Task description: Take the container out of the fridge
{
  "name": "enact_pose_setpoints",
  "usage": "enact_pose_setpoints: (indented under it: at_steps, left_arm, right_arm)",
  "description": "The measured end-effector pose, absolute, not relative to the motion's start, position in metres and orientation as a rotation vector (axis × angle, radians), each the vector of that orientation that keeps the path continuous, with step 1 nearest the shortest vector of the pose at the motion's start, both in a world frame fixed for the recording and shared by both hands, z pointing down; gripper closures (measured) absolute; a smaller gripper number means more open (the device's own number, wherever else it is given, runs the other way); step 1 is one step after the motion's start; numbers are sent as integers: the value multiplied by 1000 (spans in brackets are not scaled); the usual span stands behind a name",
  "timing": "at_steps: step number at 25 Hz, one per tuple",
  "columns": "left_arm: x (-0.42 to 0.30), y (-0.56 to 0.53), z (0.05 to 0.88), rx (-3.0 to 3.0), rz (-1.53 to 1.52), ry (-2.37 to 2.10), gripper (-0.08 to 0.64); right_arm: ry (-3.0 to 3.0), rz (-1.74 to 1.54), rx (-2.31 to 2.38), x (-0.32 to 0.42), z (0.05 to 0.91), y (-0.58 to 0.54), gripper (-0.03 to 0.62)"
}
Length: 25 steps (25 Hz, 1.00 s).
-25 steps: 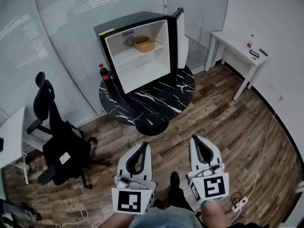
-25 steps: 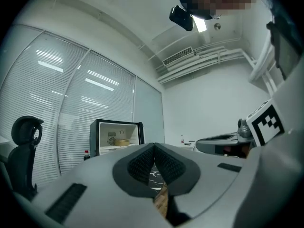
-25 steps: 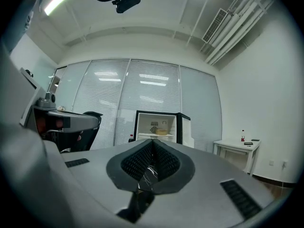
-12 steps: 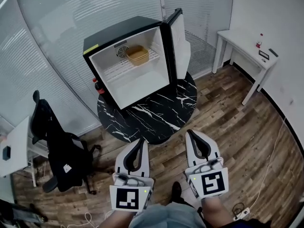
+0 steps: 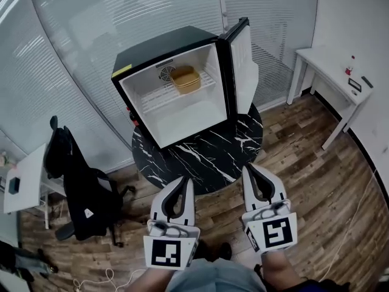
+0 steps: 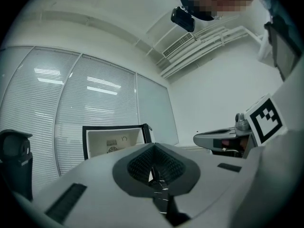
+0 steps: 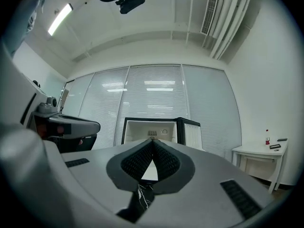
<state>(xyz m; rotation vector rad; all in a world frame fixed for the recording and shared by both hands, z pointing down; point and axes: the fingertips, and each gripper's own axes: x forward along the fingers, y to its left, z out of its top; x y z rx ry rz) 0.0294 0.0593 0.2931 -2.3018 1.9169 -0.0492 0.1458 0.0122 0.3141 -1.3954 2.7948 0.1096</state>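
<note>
A small black fridge (image 5: 146,56) stands on a round black marble table (image 5: 200,151) with its door (image 5: 243,53) swung open to the right. On its wire shelf sits a tan container (image 5: 185,79) with a lid, at the back. My left gripper (image 5: 184,181) and right gripper (image 5: 250,169) hover side by side over the floor, short of the table, both shut and empty. The fridge (image 6: 114,141) shows far ahead past the left gripper (image 6: 153,148). In the right gripper view the fridge (image 7: 152,129) lies straight beyond the right gripper (image 7: 153,144).
A black office chair (image 5: 85,187) stands at the left of the table. A white desk (image 5: 334,72) with small items is at the right wall. Window blinds run behind the fridge. A cable lies on the wooden floor near my feet.
The view has come closer to the fridge and table and shifted; the bottle beside the fridge is now mostly hidden. Both grippers stay shut in the same stance.
</note>
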Motion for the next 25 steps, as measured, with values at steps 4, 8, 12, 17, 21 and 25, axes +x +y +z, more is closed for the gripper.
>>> enact_pose_setpoints:
  at_steps: [4,8,12,17,21,25]
  left_arm:
    - [20,45,297,-2277,-70,1948,546]
    - [5,28,304,-2259,-52,1989,546]
    - [-15,2,314,-2252,-36,2036,546]
    - [-35,-42,325,-2256,-29,2065,546]
    - [-51,-83,335,-2264,-38,2087,546]
    - [-66,-123,337,-2265,-47,2092,546]
  right_arm:
    - [2804,95,-1364,137,319,-6,578]
    - [2831,89,-1333,121,327,-25,578]
    - [2881,87,-1300,99,339,-48,578]
    - [2931,75,-1268,73,353,-90,578]
    - [2960,65,-1246,53,362,-128,578]
    - [2968,64,-1222,35,361,-166,578]
